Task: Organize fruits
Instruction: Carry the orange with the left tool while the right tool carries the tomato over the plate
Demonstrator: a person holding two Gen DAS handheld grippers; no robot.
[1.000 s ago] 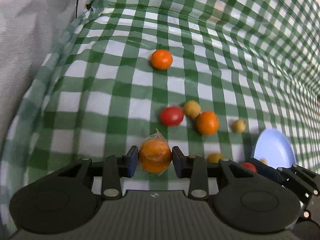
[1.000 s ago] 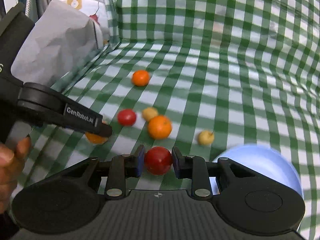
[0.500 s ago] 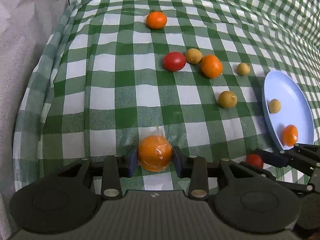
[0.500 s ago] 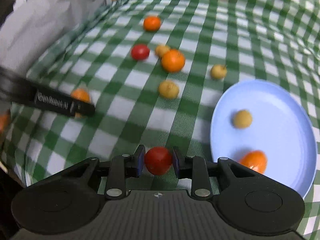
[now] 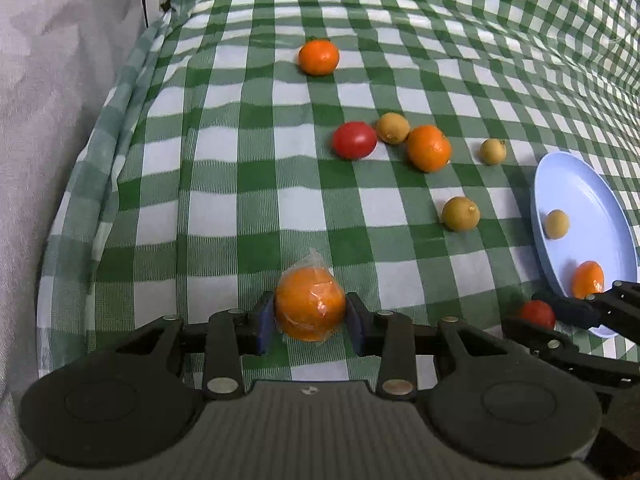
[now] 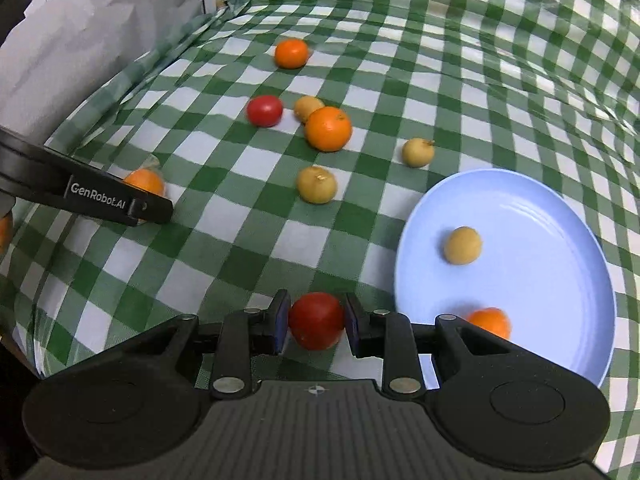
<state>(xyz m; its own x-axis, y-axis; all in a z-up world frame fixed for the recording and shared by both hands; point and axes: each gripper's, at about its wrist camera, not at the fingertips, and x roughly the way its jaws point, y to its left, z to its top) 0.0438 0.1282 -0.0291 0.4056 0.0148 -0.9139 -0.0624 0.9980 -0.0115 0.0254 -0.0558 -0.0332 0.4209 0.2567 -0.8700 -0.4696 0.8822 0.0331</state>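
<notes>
Green-and-white checked tablecloth (image 5: 240, 216) covers the whole surface and climbs up the back like a wall, so nothing rolls off that way, which probably explains why the fruit is just scattered loose in the middle. A light blue plate (image 6: 560, 208) sits off to the right with two pieces already on it: a yellowish round fruit (image 6: 462, 245) and a small orange (image 6: 490, 321) near the front rim. Looks like that's the collection spot.

Both claws are loaded. The left gripper (image 5: 310, 314) is clamped around a plastic-wrapped orange (image 5: 310, 305), pads squeezing its sides, held above the cloth well left of the plate. The right gripper (image 6: 317, 322) is pinching a red tomato (image 6: 317, 320), just beside the plate's left edge, so that one's likely going in first.

Out on the cloth: a second tomato (image 5: 354, 140), a big orange (image 5: 429, 148) touching a yellow fruit (image 5: 393, 128), two more yellow ones (image 5: 461, 213) (image 5: 493, 151) nearer the plate, and one lone orange (image 5: 319, 57) far back.

The wrapped one could be slippery under the pads, so the grip across its middle makes sense.
</notes>
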